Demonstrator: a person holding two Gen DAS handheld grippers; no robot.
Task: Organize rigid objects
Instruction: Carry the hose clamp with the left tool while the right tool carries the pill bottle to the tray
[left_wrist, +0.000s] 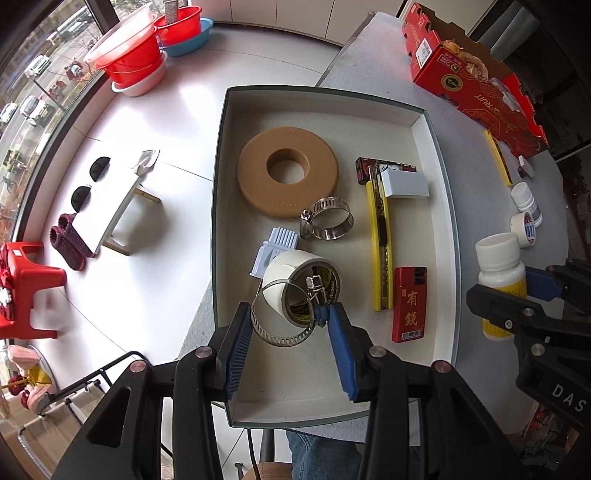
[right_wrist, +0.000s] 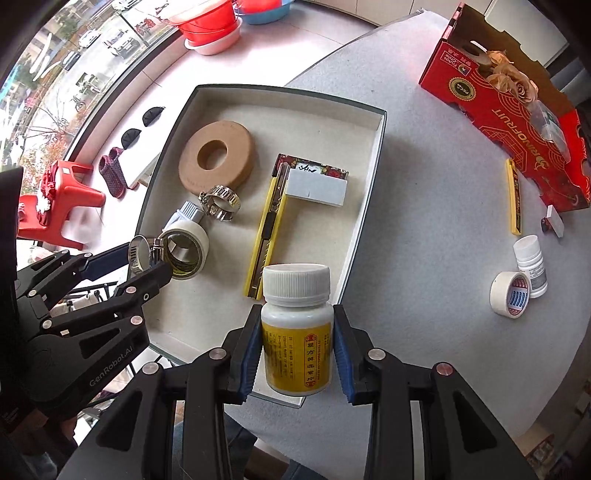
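My left gripper (left_wrist: 290, 308) is shut on a metal hose clamp (left_wrist: 275, 334) and holds it just above the white tray (left_wrist: 437, 206), over a roll of tape (left_wrist: 284, 271). The tray also holds a tan ring disc (left_wrist: 286, 173), a second hose clamp (left_wrist: 328, 218), a yellow utility knife (left_wrist: 380, 243), a white block (left_wrist: 404, 184), a red pack (left_wrist: 408, 304) and a pale blue plastic piece (left_wrist: 275, 245). My right gripper (right_wrist: 297, 312) is shut on a white bottle with a yellow label (right_wrist: 297, 332), over the tray's near right rim (right_wrist: 364, 221).
On the grey table to the right of the tray lie a small white bottle (right_wrist: 532, 266), a tape roll (right_wrist: 509, 295), another yellow knife (right_wrist: 515, 199) and a red carton (right_wrist: 517, 122). Left of the table the floor drops away, with a red stool (right_wrist: 55, 206) below.
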